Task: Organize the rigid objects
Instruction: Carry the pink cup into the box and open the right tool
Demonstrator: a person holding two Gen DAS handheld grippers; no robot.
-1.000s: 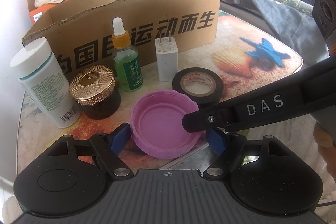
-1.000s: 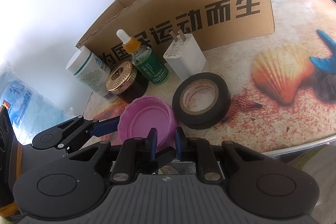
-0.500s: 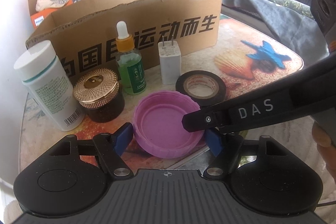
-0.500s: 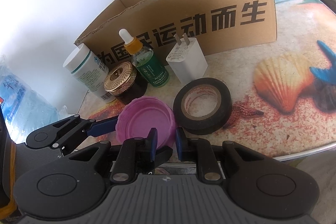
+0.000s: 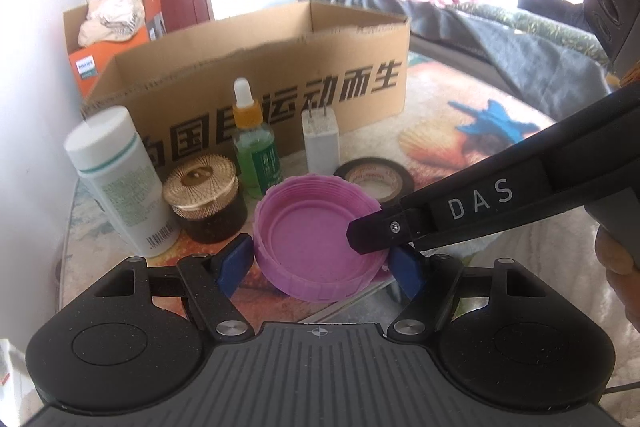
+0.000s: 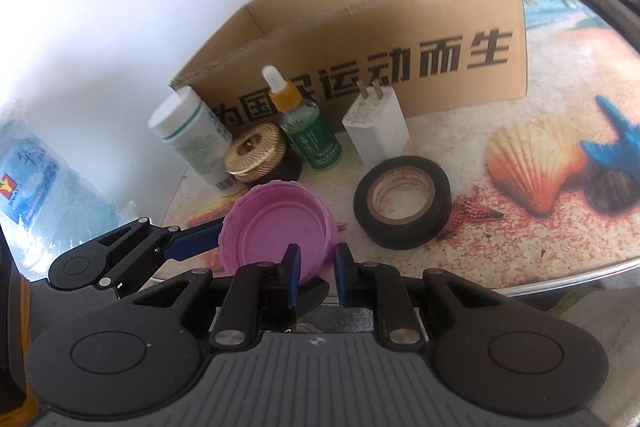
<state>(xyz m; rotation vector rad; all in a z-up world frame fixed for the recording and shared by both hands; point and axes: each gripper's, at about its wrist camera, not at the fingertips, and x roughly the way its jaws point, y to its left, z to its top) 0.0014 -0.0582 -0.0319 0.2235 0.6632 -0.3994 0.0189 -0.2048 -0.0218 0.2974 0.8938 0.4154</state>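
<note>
The purple lid has tilted up off the desk; your right claw pinches its rim, your left claw brackets it, steadying, toward the cardboard box.

Print on the white bottle and dropper bottle is too small to read. The jar hides the white bottle's lower side in the right wrist view. The lid covers the near part of the tape roll in the left wrist view; the right gripper's finger crosses the lid's right rim. The box hides its own floor. The water pack is cut off at the left edge.
</note>
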